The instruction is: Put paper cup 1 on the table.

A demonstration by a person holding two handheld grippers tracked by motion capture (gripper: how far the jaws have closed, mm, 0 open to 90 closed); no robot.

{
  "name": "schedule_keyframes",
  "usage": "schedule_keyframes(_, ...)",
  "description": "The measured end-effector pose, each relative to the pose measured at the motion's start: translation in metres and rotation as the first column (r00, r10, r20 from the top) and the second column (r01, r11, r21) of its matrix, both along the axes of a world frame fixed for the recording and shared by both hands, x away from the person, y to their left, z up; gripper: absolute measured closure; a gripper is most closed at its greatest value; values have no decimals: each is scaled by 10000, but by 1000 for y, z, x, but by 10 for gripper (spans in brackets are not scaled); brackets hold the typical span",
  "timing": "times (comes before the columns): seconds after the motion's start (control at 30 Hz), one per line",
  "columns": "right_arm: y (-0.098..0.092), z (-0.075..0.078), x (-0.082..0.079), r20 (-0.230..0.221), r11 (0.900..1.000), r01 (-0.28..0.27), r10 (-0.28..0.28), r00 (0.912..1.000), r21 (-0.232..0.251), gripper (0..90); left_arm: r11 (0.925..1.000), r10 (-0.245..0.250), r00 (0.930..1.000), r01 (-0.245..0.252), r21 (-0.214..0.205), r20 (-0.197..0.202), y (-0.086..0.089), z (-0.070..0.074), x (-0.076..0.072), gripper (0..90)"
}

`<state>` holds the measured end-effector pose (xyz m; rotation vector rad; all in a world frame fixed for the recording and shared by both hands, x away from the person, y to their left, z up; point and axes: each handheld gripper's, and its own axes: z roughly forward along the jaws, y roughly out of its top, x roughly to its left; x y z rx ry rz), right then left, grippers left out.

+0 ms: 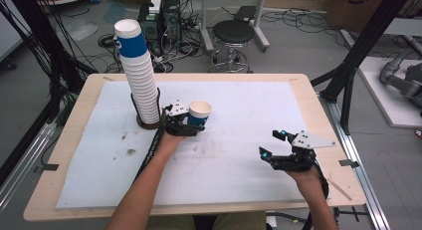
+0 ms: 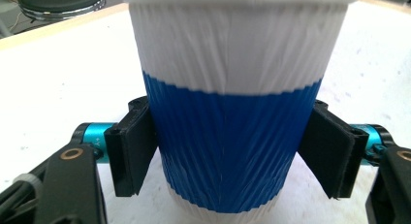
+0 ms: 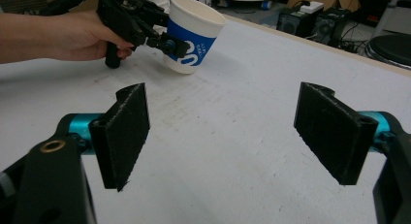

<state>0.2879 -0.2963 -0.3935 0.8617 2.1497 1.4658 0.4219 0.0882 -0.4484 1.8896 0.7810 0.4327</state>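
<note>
High view. Wooden table (image 1: 69,140) with rounded corners, most of its top covered by a white sheet (image 1: 239,155) that is scuffed and stained left of centre. Tall stack of cups (image 1: 139,75), white with blue bands, stands in a dark ring holder at the upper left of the sheet and leans slightly. Just right of the stack, the left claw (image 1: 191,124) pinches a single cup (image 1: 200,112) by its blue band; the cup is upright with its mouth open. Right claw (image 1: 272,144) sits at the lower right of the sheet, spread, nothing between its jaws, well apart from the cup. Beyond the table: grey floor, a black stool (image 1: 233,33) at top centre, computer towers (image 1: 159,18) and tangled cables at upper left, black frame posts at both sides.

Left gripper view. Cup fills the centre, white ribbed paper above, blue band below; both black pads press its sides. White sheet underneath, wood edge and stool at upper left.

Right gripper view. Jaws stand wide over bare, scratched sheet. At upper left a hand (image 3: 82,37) holds the left claw on the tilted-looking cup. Boxes and towers along the top right.
</note>
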Motion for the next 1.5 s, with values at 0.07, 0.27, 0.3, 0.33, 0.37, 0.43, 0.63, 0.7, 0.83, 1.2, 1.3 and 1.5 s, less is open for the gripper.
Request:
schedule_keyframes(0.07,-1,0,0,79,10000,-2,2,10000,-31,210,9999,-46,10000,46,165,-26,1,1,-3,266)
schedule_keyframes(0.27,-2,1,-1,132,10000,27,-27,9999,-28,210,9997,18,9999,-15,234,-113,7,-2,-9,261)
schedule_keyframes(0.3,-2,1,-1,132,10000,27,-27,9999,-28,210,9997,18,9999,-15,234,-113,7,-2,-9,260)
schedule_keyframes(0.33,-2,1,-1,130,10000,23,-23,9999,-45,210,9997,21,9999,-17,260,-157,8,-2,-9,260)
schedule_keyframes(0.37,-1,1,-1,45,10000,19,-19,10000,-12,210,9997,41,9998,-36,256,-210,8,-2,-10,258)
schedule_keyframes(0.43,0,1,0,83,10000,-34,35,10000,-40,210,9990,19,9997,-9,440,-228,9,-1,-11,252)
schedule_keyframes(0.63,0,0,-1,18,10000,-34,34,10000,-17,210,9999,-137,9986,136,-27,-505,10,-3,-11,217)
schedule_keyframes(0.7,-1,0,0,62,10000,-14,14,10000,-22,210,9998,-140,9979,133,-120,-633,10,-3,-12,183)
schedule_keyframes(0.83,-2,0,-1,3,10000,31,-31,10000,18,210,9994,-305,9964,293,-173,-792,13,-2,-15,175)
schedule_keyframes(1.2,-4,-1,-1,18,9998,193,-193,9998,17,210,9922,-229,9993,265,-1222,305,53,18,-50,174)
schedule_keyframes(1.3,-3,-1,0,-43,9997,220,-220,9997,-66,210,9881,-304,9976,394,-1490,620,64,26,-63,175)
schedule_keyframes(1.5,-2,-3,2,-44,9990,342,-343,9994,-290,210,9745,-363,9924,613,-2160,1177,83,40,-90,175)
